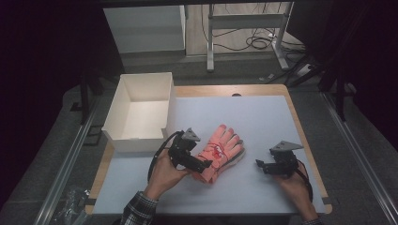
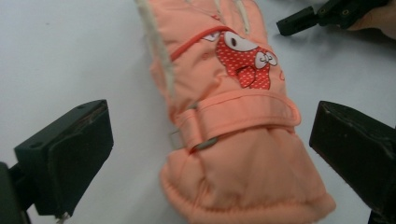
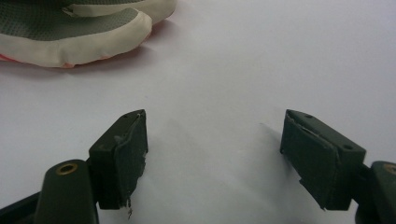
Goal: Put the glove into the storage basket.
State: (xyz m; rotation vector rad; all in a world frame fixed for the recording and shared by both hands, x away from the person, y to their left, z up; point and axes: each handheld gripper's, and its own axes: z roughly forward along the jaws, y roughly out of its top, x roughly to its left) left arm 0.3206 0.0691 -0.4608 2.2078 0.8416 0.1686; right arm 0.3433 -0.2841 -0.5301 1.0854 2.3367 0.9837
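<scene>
An orange padded glove (image 1: 222, 149) with a red cartoon patch lies flat on the white mat, its fingers pointing to the far right. My left gripper (image 1: 205, 165) hovers over the cuff end. In the left gripper view the glove (image 2: 233, 140) lies between the two wide-apart jaws of the left gripper (image 2: 208, 123), with a gap on each side and neither pad touching it. My right gripper (image 1: 261, 166) rests low on the mat to the right of the glove. It is open (image 3: 215, 140) with bare mat between its jaws, and the glove's grey and cream fingertips (image 3: 84, 32) lie beyond it.
An open, empty white box (image 1: 141, 110) stands at the table's back left corner, just behind my left hand. The white mat (image 1: 263, 117) covers the wooden table. Metal table legs and cables (image 1: 256, 42) lie on the floor behind.
</scene>
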